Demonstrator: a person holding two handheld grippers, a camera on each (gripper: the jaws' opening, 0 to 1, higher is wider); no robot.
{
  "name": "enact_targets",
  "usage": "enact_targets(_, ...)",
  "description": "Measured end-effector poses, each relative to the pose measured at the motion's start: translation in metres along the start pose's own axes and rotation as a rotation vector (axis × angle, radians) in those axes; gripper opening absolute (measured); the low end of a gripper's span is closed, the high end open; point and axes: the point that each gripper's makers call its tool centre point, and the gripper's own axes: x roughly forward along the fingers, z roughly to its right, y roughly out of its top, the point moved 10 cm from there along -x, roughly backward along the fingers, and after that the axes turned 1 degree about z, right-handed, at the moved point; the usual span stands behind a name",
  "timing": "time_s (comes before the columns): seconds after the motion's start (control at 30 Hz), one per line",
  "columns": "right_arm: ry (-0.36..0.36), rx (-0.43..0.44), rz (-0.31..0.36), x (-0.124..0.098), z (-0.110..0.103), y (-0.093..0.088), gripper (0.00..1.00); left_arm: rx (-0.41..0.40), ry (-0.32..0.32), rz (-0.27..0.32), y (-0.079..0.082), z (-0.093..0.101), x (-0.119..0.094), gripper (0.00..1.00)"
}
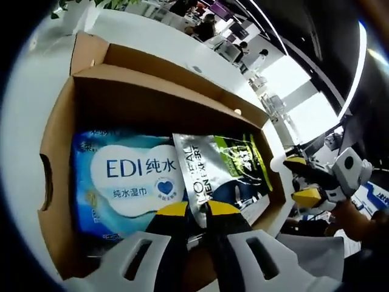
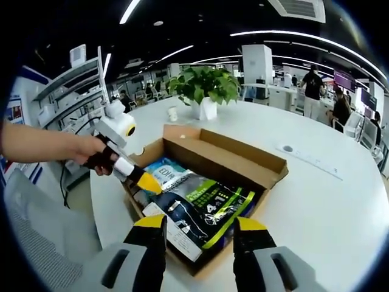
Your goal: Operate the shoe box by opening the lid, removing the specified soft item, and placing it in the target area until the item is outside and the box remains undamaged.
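Left gripper view. I am looking into the open shoe box (image 1: 61, 182), lid already folded back toward 12 o'clock. Contents: a blue wet-wipes pack (image 1: 124, 176) at 9 o'clock, lettered "EDI" with Chinese characters, and a silver-and-green pouch (image 1: 225, 173) just beside it toward 3 o'clock, part of its lettering reading "MEN EXPERT". My left gripper (image 1: 193, 213) is sitting at 6 o'clock with its yellow-tipped jaws drawn narrow at the pouch's lower edge; I cannot tell whether they are actually pinching it. The right gripper (image 1: 301, 179) is hanging at 3 o'clock outside the box wall, jaws apart.

Right gripper view. My right gripper (image 2: 199, 226) is hovering at 6 o'clock, jaws spread wide and holding nothing, framing the near end of the shoe box (image 2: 267, 164) on the white table (image 2: 328, 207). The pouch (image 2: 203, 210) is lying on top inside, "4" readable on its face; the wipes pack (image 2: 167, 170) is peeking out behind it toward 11 o'clock. The left gripper (image 2: 146, 181) is reaching in from 9 o'clock, held by a hand (image 2: 97, 155). A potted plant (image 2: 203, 91) is standing at 12 o'clock.

Step in hand, as I am judging it: removing the soft item, still inside the box. The next move is calling for a firm pinch and a straight lift clear of the cardboard walls.
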Motion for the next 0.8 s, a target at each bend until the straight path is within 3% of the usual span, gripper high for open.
enact_targets(0.23, 0.013, -0.017, -0.002, 0.003, -0.002, 0.000, 0.42, -0.015, -0.021, 0.012, 0.001, 0.000, -0.003, 0.00)
enact_targets(0.8, 0.045, -0.083, 0.008, 0.012, -0.011, 0.003, 0.43, 0.029, -0.002, 0.036, 0.014, 0.019, -0.021, 0.00)
